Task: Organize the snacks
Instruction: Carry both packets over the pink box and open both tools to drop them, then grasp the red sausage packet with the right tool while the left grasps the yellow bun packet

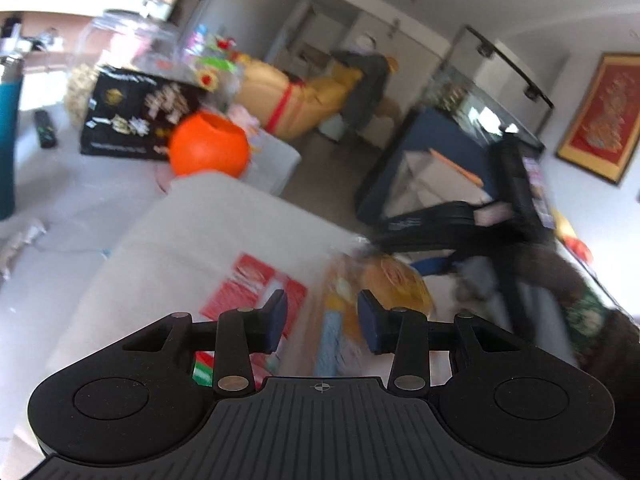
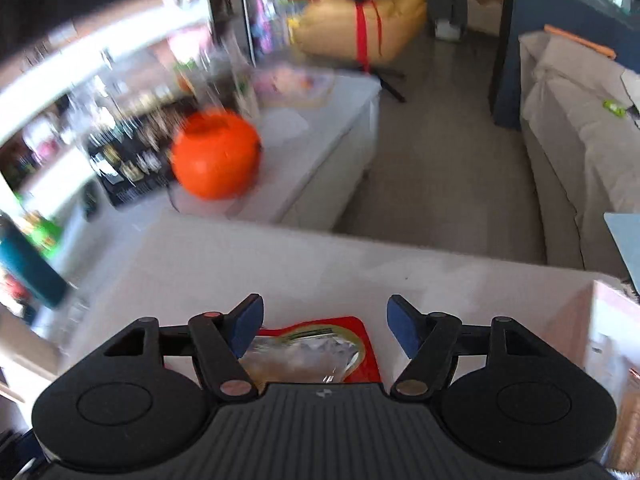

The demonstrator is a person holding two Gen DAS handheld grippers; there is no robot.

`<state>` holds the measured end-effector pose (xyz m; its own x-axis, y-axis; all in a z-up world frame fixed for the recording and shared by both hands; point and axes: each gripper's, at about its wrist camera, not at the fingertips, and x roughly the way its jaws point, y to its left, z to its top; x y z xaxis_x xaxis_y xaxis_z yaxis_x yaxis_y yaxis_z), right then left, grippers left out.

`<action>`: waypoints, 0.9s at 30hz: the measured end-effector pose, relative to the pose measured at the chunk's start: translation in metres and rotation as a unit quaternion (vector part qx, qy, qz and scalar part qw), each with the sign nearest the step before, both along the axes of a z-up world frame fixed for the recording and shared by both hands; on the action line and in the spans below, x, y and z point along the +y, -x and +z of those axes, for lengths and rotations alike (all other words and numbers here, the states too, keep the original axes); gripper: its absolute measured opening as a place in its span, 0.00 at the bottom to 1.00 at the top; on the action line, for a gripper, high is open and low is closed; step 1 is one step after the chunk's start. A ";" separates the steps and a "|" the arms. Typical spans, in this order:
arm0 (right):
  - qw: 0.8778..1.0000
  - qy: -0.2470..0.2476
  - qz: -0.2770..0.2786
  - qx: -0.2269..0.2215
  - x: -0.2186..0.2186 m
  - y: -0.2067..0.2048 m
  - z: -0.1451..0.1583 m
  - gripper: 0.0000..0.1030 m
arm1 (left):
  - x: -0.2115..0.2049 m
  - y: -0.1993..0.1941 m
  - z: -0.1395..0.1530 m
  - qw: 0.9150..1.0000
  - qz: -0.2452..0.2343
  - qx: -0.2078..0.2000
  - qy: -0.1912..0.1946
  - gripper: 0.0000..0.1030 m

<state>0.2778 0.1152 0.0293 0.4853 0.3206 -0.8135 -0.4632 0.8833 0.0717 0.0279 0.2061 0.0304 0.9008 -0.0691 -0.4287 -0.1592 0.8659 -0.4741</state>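
Observation:
My left gripper (image 1: 323, 322) stands open over a white surface (image 1: 192, 232). Blurred snack packets lie below it: a red one (image 1: 252, 292), a yellow one (image 1: 396, 280) and a pale blue one (image 1: 332, 340). Nothing is pressed between its pads. My right gripper (image 2: 326, 326) is open too, its blue pads wide apart. A red packet with a clear window (image 2: 320, 346) lies flat on the white surface (image 2: 280, 264) just under the gap, and neither pad touches it. An orange pumpkin-shaped bucket (image 1: 208, 144) (image 2: 216, 156) stands further back on the table.
Behind the bucket stand a black printed box (image 1: 132, 120) (image 2: 128, 160), a glass jar (image 1: 120, 40) and a teal bottle (image 1: 8, 140) (image 2: 28, 268). A dark blurred shape (image 1: 460, 224) crosses the right of the left wrist view. Beyond the table edge lie floor, a sofa (image 2: 580, 140) and a yellow armchair (image 2: 360, 20).

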 end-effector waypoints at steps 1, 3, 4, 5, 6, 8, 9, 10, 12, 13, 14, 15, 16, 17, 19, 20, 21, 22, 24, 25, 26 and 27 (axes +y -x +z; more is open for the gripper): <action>1.000 -0.006 -0.005 0.014 -0.001 -0.003 -0.008 0.65 | -0.003 0.000 0.000 1.000 -0.010 0.003 -0.002 0.42; 0.999 -0.043 -0.018 0.022 -0.012 0.004 -0.012 0.66 | -0.006 0.002 0.001 1.000 -0.022 0.002 0.001 0.42; 0.998 -0.056 -0.009 0.035 -0.016 0.011 -0.013 0.65 | -0.006 0.003 0.000 1.000 -0.026 0.000 0.003 0.42; 0.997 -0.065 -0.001 0.043 -0.020 0.018 -0.014 0.64 | -0.005 0.003 0.000 1.000 -0.027 -0.001 0.004 0.42; 0.996 -0.074 0.006 0.048 -0.025 0.030 -0.015 0.63 | -0.004 0.003 -0.002 1.000 -0.025 0.000 0.006 0.42; 0.997 -0.071 0.017 0.035 -0.037 0.061 -0.015 0.63 | -0.001 0.003 -0.005 1.000 -0.018 0.004 0.011 0.42; 0.998 -0.060 0.026 0.016 -0.041 0.079 -0.015 0.63 | 0.001 0.005 -0.006 1.000 -0.013 0.004 0.015 0.42; 0.998 -0.047 0.031 -0.002 -0.044 0.097 -0.015 0.63 | 0.002 0.007 -0.007 1.000 -0.010 0.003 0.018 0.42; 0.998 -0.019 0.045 -0.035 -0.053 0.129 -0.014 0.62 | 0.003 0.008 -0.005 1.000 -0.006 -0.001 0.018 0.42; 0.998 -0.012 0.050 -0.048 -0.058 0.142 -0.014 0.62 | 0.004 0.007 -0.004 1.000 -0.006 0.001 0.017 0.42; 0.997 -0.006 0.052 -0.057 -0.065 0.154 -0.013 0.62 | 0.003 0.008 -0.003 1.000 -0.008 0.006 0.019 0.42; 0.997 -0.002 0.053 -0.064 -0.072 0.164 -0.014 0.62 | 0.002 0.009 -0.002 1.000 -0.013 0.011 0.022 0.42; 0.996 0.001 0.051 -0.068 -0.080 0.173 -0.014 0.62 | -0.001 0.011 0.000 0.999 -0.020 0.016 0.022 0.42; 0.997 0.000 0.046 -0.068 -0.091 0.181 -0.014 0.62 | -0.006 0.014 0.003 0.999 -0.027 0.020 0.018 0.42; 0.998 -0.013 0.036 -0.058 -0.117 0.194 -0.012 0.62 | -0.019 0.020 0.010 0.998 -0.050 0.032 0.000 0.42; 0.998 -0.018 0.031 -0.054 -0.127 0.199 -0.013 0.62 | -0.027 0.022 0.014 0.997 -0.062 0.038 -0.011 0.42; 0.998 -0.018 0.025 -0.054 -0.138 0.204 -0.013 0.62 | -0.036 0.025 0.018 0.996 -0.076 0.045 -0.025 0.42; 0.998 -0.015 0.021 -0.058 -0.147 0.210 -0.014 0.63 | -0.043 0.028 0.022 0.994 -0.089 0.050 -0.038 0.42; 0.997 -0.009 0.008 -0.072 -0.166 0.218 -0.015 0.64 | -0.060 0.036 0.028 0.989 -0.116 0.058 -0.064 0.42; 0.997 -0.012 0.007 -0.077 -0.175 0.220 -0.015 0.65 | -0.070 0.041 0.031 0.986 -0.135 0.062 -0.079 0.42; 0.997 -0.018 0.009 -0.077 -0.185 0.223 -0.014 0.65 | -0.079 0.045 0.032 0.982 -0.153 0.065 -0.092 0.42; 0.997 -0.027 0.010 -0.075 -0.194 0.224 -0.012 0.66 | -0.088 0.050 0.032 0.976 -0.176 0.070 -0.107 0.42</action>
